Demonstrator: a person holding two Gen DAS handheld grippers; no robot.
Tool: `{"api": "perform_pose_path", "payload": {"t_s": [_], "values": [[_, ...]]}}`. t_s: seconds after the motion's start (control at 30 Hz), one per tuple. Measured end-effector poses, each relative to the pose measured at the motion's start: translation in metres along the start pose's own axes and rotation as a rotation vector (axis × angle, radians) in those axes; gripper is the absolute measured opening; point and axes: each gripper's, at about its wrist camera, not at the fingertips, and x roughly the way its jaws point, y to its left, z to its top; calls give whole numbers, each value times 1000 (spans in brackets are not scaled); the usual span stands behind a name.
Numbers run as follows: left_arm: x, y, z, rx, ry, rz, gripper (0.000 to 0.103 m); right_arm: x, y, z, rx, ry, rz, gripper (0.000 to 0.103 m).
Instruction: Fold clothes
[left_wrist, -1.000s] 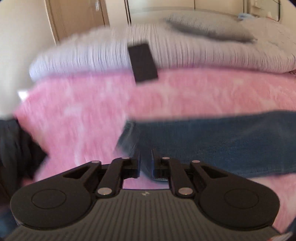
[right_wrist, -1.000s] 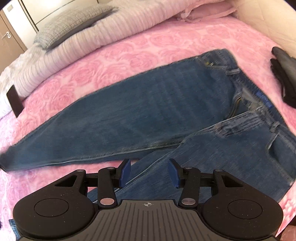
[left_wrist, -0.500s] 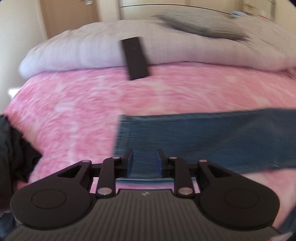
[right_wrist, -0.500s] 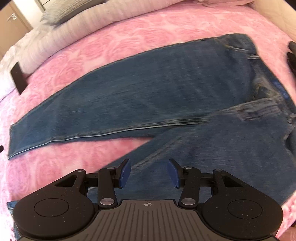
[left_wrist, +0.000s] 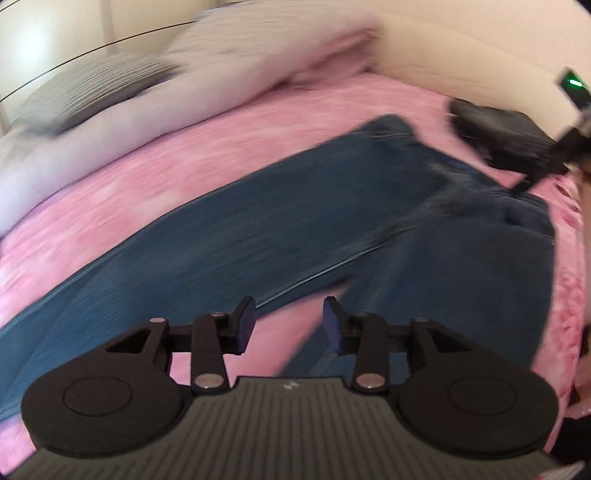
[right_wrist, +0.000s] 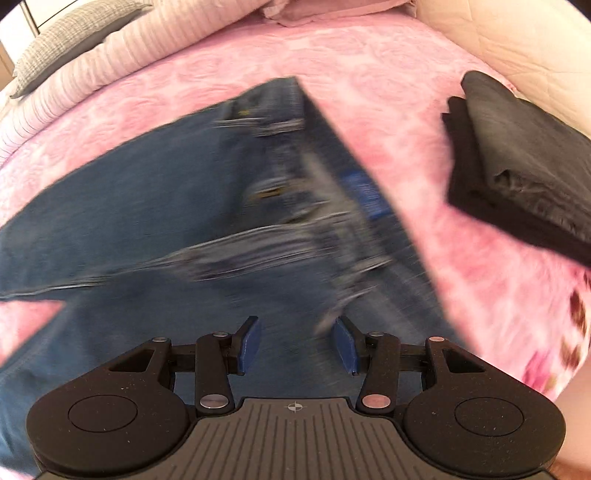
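I see the jeans (right_wrist: 155, 221) spread flat with legs apart on the pink bed (right_wrist: 369, 66), a folded dark garment (right_wrist: 517, 173) beside them, and my left claw (left_wrist: 289, 325) and right claw (right_wrist: 295, 343) both gaping and empty, so these jeans remain to fold.

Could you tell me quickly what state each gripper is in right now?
Left gripper: open, holding nothing, above the jeans.
Right gripper: open, holding nothing, over the jeans' waist end.
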Motion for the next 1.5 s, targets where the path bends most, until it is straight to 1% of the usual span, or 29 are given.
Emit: {"api": "perform_pose_path", "payload": {"t_s": [0.07,0.13,0.17,0.2,0.27,0.33,0.37,0.4,0.47,0.53,0.57,0.6,0.67,0.7,0.73,0.77,0.8,0.83,0.9,1.0,1.1,1.13,1.17,1.2,1.23,1.3,1.33,1.43,1.5], "values": [[19,-40,20,38,-1,-7,36,10,-34,11,-26,5,65,48],[41,-75,40,63,3,-26,36,22,-62,26,-32,-2,202,48],[52,-90,50,84,-1,-25,36,28,-73,35,-49,-11,274,48],[64,-105,60,105,0,-28,36,36,-81,45,-81,-16,328,48],[89,-133,81,145,0,-48,36,52,-91,68,-155,-12,421,48],[114,-158,102,191,-3,-71,36,67,-94,91,-229,3,484,48],[129,-169,112,223,1,-94,36,74,-94,102,-262,18,513,48],[143,-178,120,250,7,-116,36,81,-95,110,-287,51,554,48],[169,-196,134,303,19,-162,36,91,-95,117,-347,119,594,48],[189,-207,142,343,32,-195,37,96,-99,112,-401,159,614,48],[198,-211,144,359,44,-204,38,98,-101,107,-421,166,609,48],[207,-215,145,375,57,-212,39,101,-103,101,-443,170,596,47],[219,-218,145,384,87,-226,41,101,-107,92,-456,144,610,47],[224,-219,145,388,100,-231,42,99,-108,92,-448,137,603,33],[226,-218,146,398,107,-238,43,98,-108,91,-441,129,596,25],[228,-218,146,407,114,-245,44,96,-109,91,-434,121,589,23],[230,-217,147,416,121,-252,44,95,-110,91,-426,114,582,10],[231,-217,149,421,127,-267,44,93,-111,91,-421,104,577,3],[230,-213,154,424,127,-305,45,77,-112,99,-438,63,603,3],[233,-208,157,446,127,-371,45,57,-106,113,-510,20,642,3],[239,-206,160,428,120,-388,44,62,-96,120,-559,5,647,3],[243,-204,160,407,126,-389,39,63,-92,123,-575,1,649,3],[245,-201,160,377,128,-381,24,65,-88,125,-591,-4,651,2],[247,-197,161,335,129,-355,11,67,-85,127,-607,-9,653,2],[247,-193,163,294,126,-333,11,68,-82,130,-618,-14,655,2],[241,-186,166,243,106,-310,10,71,-90,137,-585,-20,671,2],[237,-184,167,233,93,-296,10,70,-91,139,-570,-28,686,2],[227,-185,167,218,67,-260,10,66,-95,139,-567,-47,692,2],[232,-191,163,228,78,-221,10,65,-97,139,-562,-57,694,3]]}}
